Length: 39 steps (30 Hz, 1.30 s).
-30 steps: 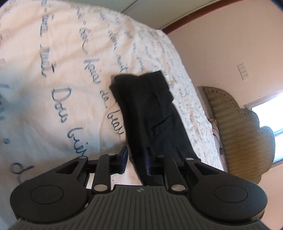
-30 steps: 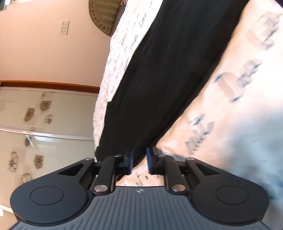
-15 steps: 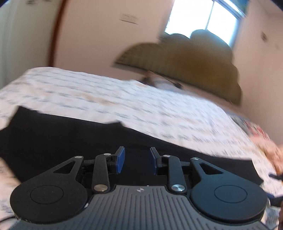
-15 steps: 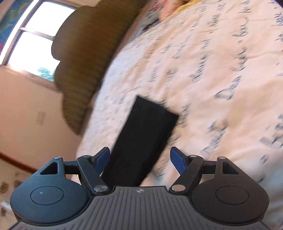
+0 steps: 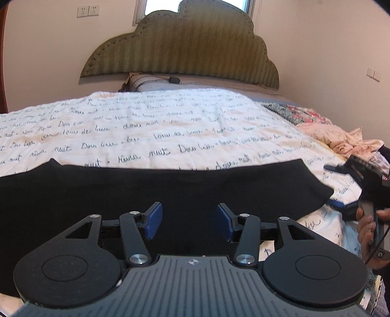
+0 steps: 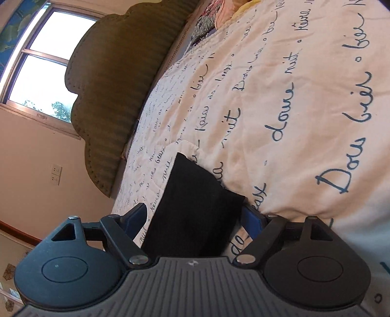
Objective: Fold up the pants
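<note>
Black pants (image 5: 170, 190) full-length only in L view; R sees end.

Left gripper (image 5: 189, 220) and right gripper (image 6: 195, 220): jaws opened, released black pants (image 5: 146, 192); both views swung toward headboard (image 5: 180, 46).

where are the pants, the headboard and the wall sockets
pants (image 5: 170, 192), left wrist view, middle of the black cloth
headboard (image 5: 185, 46), left wrist view, middle of the padded panel
wall sockets (image 5: 88, 11), left wrist view, between the two plates
</note>
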### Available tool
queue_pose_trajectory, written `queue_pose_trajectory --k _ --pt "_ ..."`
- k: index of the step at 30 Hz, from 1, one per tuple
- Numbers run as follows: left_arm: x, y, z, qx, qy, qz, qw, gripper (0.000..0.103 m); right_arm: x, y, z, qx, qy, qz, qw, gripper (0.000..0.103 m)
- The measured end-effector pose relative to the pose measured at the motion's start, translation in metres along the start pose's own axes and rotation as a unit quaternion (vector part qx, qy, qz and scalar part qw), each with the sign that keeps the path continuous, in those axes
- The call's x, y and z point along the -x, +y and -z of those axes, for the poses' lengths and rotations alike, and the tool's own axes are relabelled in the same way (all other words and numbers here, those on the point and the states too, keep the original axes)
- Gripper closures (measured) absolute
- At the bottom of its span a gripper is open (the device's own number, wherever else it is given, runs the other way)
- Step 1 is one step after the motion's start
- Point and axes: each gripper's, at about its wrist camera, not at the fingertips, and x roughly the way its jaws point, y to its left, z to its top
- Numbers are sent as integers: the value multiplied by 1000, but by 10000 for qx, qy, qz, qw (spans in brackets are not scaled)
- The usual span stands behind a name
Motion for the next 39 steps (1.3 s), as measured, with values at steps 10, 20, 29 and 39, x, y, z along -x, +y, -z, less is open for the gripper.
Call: queue_pose_trajectory --k 10,20,29,39 --pt "-13 -13 0 -216 281 -26 9994 46 -28 31 19 1213 -302 673 9899 23" --pt "-20 -30 2 -418 388 89 9983 43 -29 30 15 1297 -242 715 9887 27" --pt "-25 -55 -12 -741 248 303 9965 42 -35 18 17 1447 -559 877 9840 84" --pt "-79 -87 -88 -252 750 1420 9867 29 -31 75 65 3802 -834 1367 9109 93"
